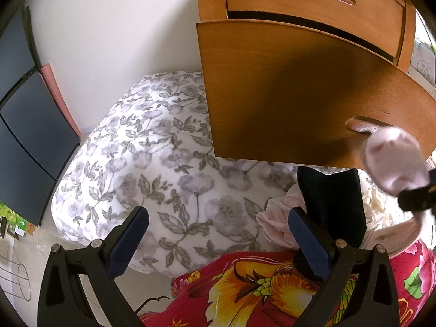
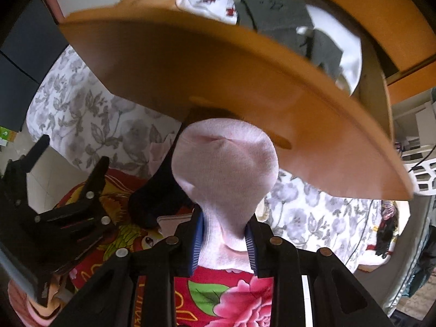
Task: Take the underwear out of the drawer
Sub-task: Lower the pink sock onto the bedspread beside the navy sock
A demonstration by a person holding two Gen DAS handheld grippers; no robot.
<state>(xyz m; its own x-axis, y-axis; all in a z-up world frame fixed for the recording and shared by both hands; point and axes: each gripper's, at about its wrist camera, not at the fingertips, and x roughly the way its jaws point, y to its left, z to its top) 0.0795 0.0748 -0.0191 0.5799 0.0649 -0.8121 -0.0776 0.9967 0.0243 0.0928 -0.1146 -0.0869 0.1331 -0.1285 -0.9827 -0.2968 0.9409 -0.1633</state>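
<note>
The open wooden drawer (image 2: 218, 81) juts out over the bed and holds white (image 2: 209, 0) and grey (image 2: 275, 13) folded clothes. My right gripper (image 2: 225, 219) points steeply down in front of the drawer front (image 1: 299, 95), shut on a pale pink knitted garment (image 2: 223, 169). The same bundle (image 1: 392, 160) shows at the right edge of the left wrist view. My left gripper (image 1: 218, 214) hangs open over the bed with nothing between its fingers. A dark garment (image 1: 335, 201) and a light pink one (image 1: 275, 218) lie just beyond its right finger.
A grey-flowered white quilt (image 1: 152, 150) and a red floral blanket (image 1: 259, 286) cover the bed under both grippers. The shut upper drawer (image 1: 313, 0) sits above the open one. Dark panels (image 1: 27, 122) stand at the left. A white basket (image 2: 422, 174) is at the far right.
</note>
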